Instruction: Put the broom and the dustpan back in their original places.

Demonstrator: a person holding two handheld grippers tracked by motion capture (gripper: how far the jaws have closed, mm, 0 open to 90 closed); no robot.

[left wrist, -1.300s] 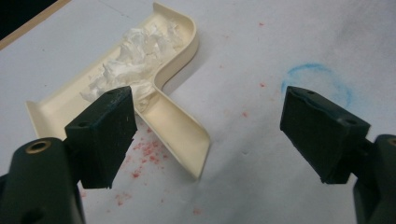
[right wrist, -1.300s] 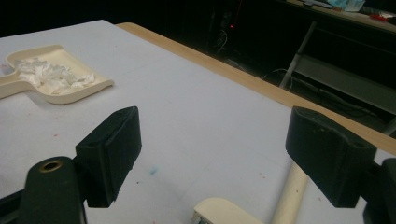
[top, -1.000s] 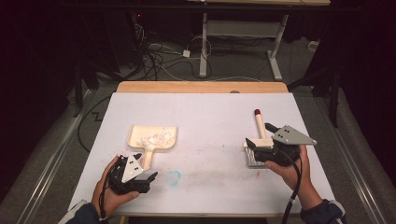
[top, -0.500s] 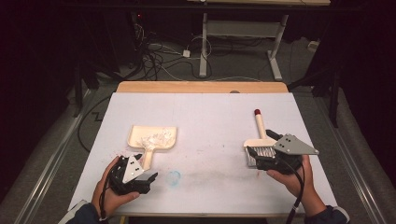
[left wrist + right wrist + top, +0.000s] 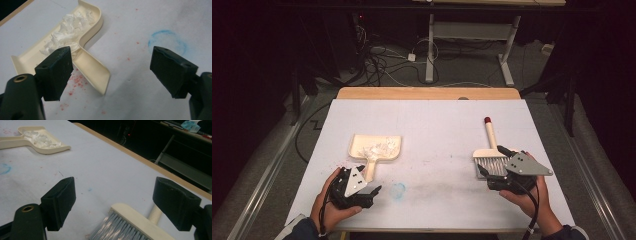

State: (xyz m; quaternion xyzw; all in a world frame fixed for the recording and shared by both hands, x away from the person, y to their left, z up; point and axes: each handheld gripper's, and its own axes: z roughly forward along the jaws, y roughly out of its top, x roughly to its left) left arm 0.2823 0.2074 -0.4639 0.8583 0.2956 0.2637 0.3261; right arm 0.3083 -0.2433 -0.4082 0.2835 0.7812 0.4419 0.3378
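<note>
While both claws stand free of the tools, the scene reads as follows:

Dustpan (image 5: 375, 149): cream plastic, flat on the white tabletop (image 5: 437, 125) at the left; a heap of white scraps (image 5: 66, 31) lies in its tray.
Dustpan handle (image 5: 93, 72): a shallow channel that points toward the person, just ahead of the left claw (image 5: 113, 72).
Left claw state: jaws spread wide, nothing between them; one jaw sits over the joint of tray and handle, the other over bare tabletop near a blue ring mark (image 5: 167, 41).
Brush (image 5: 490, 152): cream back, grey bristles (image 5: 120, 227), red-tipped handle pointing away from the person; it lies flat at the right.
Right claw (image 5: 113, 202) state: jaws wide apart, empty, with the brush head just ahead of and below them.
Handling, dustpan: judged light and stiff, smooth plastic that may slip; take hold across the handle walls and keep the tray level, since the scraps are loose and will spill if tilted.
Handling, brush: judged light; the bristles are soft and give no hold, so grip the rigid back or the handle.
Residue: red specks (image 5: 76, 81) dot the tabletop beside the dustpan handle.
</note>
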